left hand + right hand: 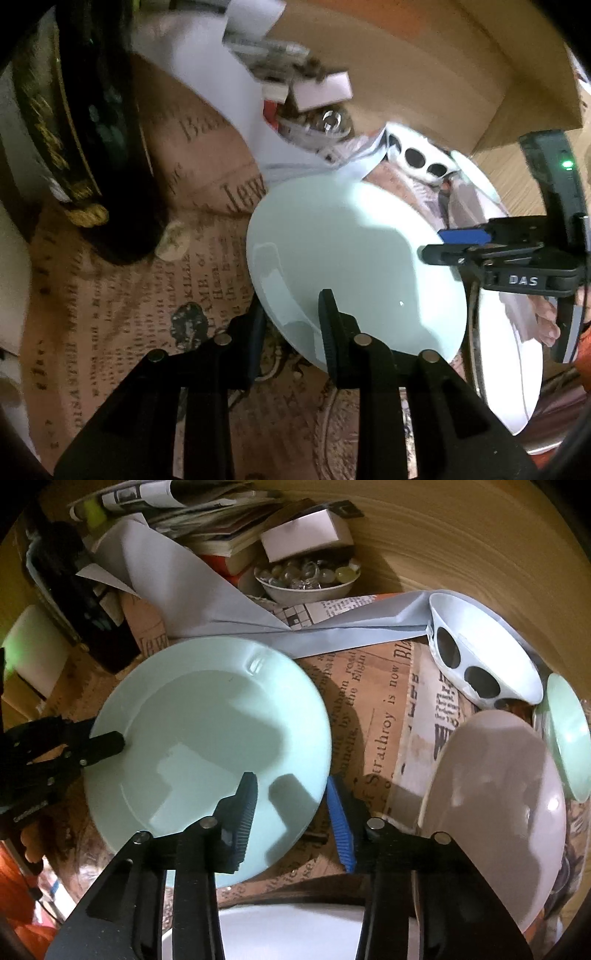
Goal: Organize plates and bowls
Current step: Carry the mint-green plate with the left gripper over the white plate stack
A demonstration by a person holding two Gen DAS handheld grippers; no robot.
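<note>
A pale green plate [354, 258] is held tilted over the newspaper-print cloth; it also shows in the right wrist view [207, 738]. My left gripper [291, 314] straddles its near rim, one finger above and one below, shut on it. My right gripper [291, 805] is open, its left finger over the plate's right rim, its blue-padded finger [341, 823] beside the rim. It shows at the right of the left wrist view [443, 245]. A large white plate [509, 369] lies lower right, also at the bottom of the right wrist view [288, 930].
A grey-white bowl [495, 812] leans at right beside a small green dish [569, 738] and a white holder with holes [480, 653]. A bowl of glass marbles [306, 579], books, papers and a white box stand behind. A dark bottle [99, 129] stands at left.
</note>
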